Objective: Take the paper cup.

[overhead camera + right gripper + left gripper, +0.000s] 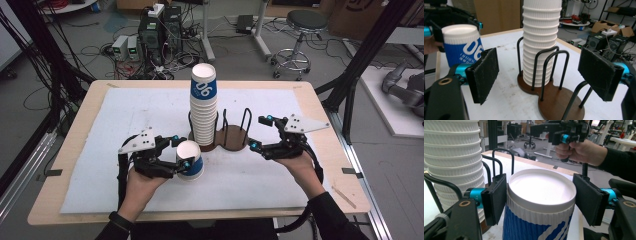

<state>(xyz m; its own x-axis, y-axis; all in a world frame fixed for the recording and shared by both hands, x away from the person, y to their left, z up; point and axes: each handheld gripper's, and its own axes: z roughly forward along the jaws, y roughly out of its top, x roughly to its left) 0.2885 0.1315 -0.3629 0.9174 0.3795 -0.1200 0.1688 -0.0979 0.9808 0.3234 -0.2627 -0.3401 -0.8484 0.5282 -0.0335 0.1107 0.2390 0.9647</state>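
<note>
A tall stack of white ribbed paper cups (203,107) stands in one bay of a dark wooden holder (235,144) with black wire loops; its top cup has a blue band. My left gripper (183,151) is shut on a single blue-and-white cup (191,162) just left of the holder. In the left gripper view the pads (496,197) sit against the cup (541,192) below its rim. My right gripper (260,132) hangs open to the right of the holder, its jaws wide apart with nothing between them (541,73), facing the stack (540,37) and the holder's free bay (559,105).
A white mat (125,125) covers most of the wooden table (330,150). Beyond the far edge are computer boxes with cables (160,30) and a stool (302,30) on the floor. Black frame posts (360,65) stand at both sides.
</note>
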